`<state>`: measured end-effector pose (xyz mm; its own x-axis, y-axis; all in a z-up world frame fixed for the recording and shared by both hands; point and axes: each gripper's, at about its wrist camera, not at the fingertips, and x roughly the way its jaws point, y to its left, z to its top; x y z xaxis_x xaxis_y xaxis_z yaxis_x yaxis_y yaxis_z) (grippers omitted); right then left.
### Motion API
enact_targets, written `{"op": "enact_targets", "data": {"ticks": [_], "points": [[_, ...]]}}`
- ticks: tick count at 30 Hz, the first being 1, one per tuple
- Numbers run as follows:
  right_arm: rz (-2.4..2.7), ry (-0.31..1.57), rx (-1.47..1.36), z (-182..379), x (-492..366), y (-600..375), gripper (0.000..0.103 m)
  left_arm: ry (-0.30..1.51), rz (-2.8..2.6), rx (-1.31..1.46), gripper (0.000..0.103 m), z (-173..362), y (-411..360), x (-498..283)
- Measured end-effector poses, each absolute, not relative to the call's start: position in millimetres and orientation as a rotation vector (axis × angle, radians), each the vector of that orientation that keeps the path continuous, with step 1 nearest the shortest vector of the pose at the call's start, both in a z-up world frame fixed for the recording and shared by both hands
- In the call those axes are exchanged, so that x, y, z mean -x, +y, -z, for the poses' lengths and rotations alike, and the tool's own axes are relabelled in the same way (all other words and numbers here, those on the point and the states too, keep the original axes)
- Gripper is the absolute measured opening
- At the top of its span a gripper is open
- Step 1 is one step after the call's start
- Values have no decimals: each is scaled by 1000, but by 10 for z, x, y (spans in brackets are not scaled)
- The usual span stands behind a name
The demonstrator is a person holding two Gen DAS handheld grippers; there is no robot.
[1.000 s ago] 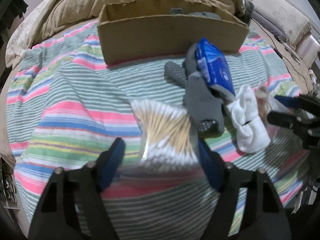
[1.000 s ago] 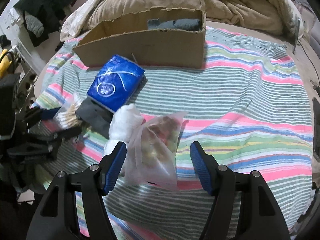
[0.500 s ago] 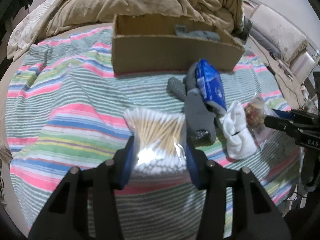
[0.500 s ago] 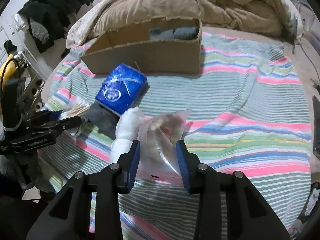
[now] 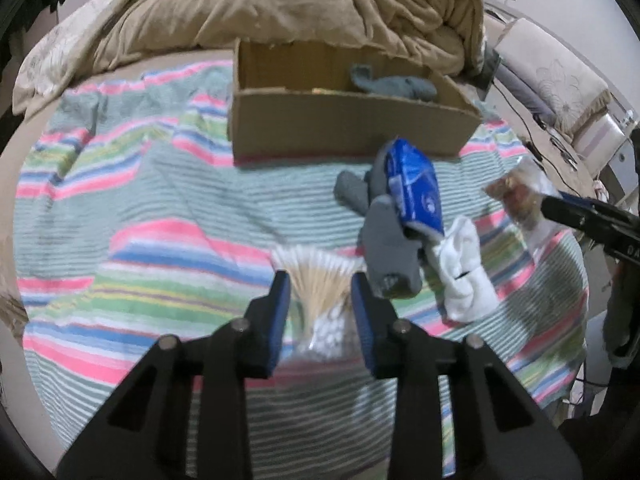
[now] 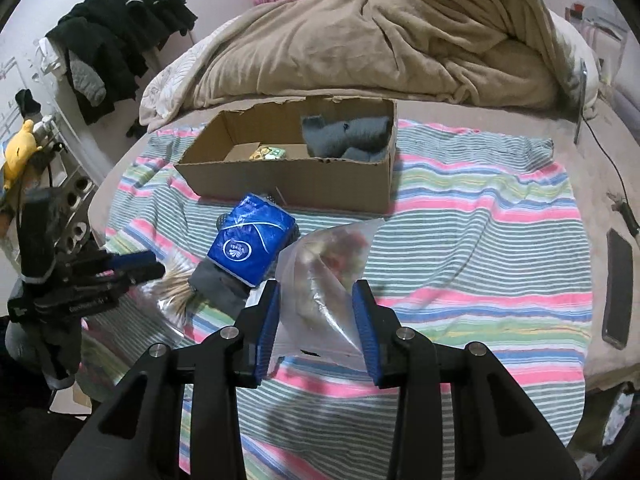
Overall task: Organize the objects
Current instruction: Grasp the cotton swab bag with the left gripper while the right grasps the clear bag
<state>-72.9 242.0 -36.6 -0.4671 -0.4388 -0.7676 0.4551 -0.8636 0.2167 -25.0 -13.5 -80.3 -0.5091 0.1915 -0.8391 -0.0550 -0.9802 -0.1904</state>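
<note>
My left gripper (image 5: 319, 280) is closing on a clear bag of cotton swabs (image 5: 320, 280), its blue pads pressing the bag's sides just above the striped blanket (image 5: 140, 220). My right gripper (image 6: 318, 290) is shut on a clear plastic bag of small mixed items (image 6: 332, 264) and holds it off the blanket. That bag (image 5: 520, 196) also shows at the right of the left wrist view. An open cardboard box (image 6: 288, 176) stands behind, with a grey sock and a small packet inside. A blue tissue pack (image 6: 250, 248), a grey sock (image 5: 384, 248) and a white sock (image 5: 464, 276) lie between the grippers.
A tan duvet (image 6: 380, 40) is heaped behind the box. A dark phone (image 6: 618, 284) and a cable lie on the bed at the right. Dark clothes (image 6: 120, 32) hang at the back left. The blanket's right half (image 6: 480, 260) is bare.
Both grippers closed on their bags, the left on the cotton swabs and the right on the clear bag. The right gripper then lifted its bag off the blanket.
</note>
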Motion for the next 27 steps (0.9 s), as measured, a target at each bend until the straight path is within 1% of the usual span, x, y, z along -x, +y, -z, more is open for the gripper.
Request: {"op": "enact_targets", "data": {"ticks": [2, 3, 4, 5, 6, 8, 12, 13, 14, 15, 16, 17, 18, 19, 23, 24, 25, 26, 27], "points": [[2317, 24, -1212, 366, 731, 2423, 39, -190, -2574, 1505, 42, 844, -84, 253], [2314, 18, -1220, 377, 740, 2421, 39, -170, -2554, 1528, 45, 881, -46, 265], [2313, 16, -1224, 389, 740, 2423, 39, -156, -2545, 1544, 51, 924, -19, 265], [2314, 14, -1227, 406, 733, 2431, 39, -144, -2542, 1559, 72, 962, 2, 266], [2314, 13, -1230, 413, 737, 2432, 36, -127, -2538, 1582, 78, 1015, 26, 272], [2315, 13, -1227, 417, 737, 2433, 33, -95, -2549, 1572, 78, 1050, 71, 267], [2319, 27, -1246, 487, 755, 2425, 32, 28, -2517, 1570, 76, 1161, 208, 298], [2314, 36, -1267, 526, 758, 2416, 32, 46, -2515, 1565, 74, 1171, 226, 306], [2307, 48, -1285, 558, 749, 2401, 34, 54, -2512, 1562, 64, 1183, 241, 309], [2303, 64, -1301, 584, 735, 2386, 41, 43, -2509, 1566, 56, 1195, 239, 317], [2303, 73, -1310, 602, 721, 2385, 46, 25, -2517, 1564, 55, 1194, 223, 320], [2296, 77, -1318, 620, 708, 2386, 56, 12, -2518, 1559, 52, 1192, 208, 321], [2281, 77, -1332, 652, 704, 2385, 63, -6, -2520, 1555, 48, 1188, 188, 317], [2266, 80, -1355, 699, 705, 2375, 63, -24, -2520, 1550, 47, 1183, 168, 313], [2220, 107, -1420, 916, 720, 2259, 63, -75, -2513, 1530, 44, 1157, 87, 324], [2220, 131, -1428, 980, 720, 2217, 62, -90, -2512, 1519, 44, 1139, 72, 307], [2233, 165, -1437, 1038, 714, 2183, 58, -110, -2512, 1507, 44, 1114, 50, 286], [2240, 172, -1435, 1050, 704, 2181, 51, -117, -2507, 1500, 43, 1096, 44, 277], [2245, 144, -1426, 1026, 701, 2213, 48, -129, -2509, 1490, 43, 1067, 22, 260]]}}
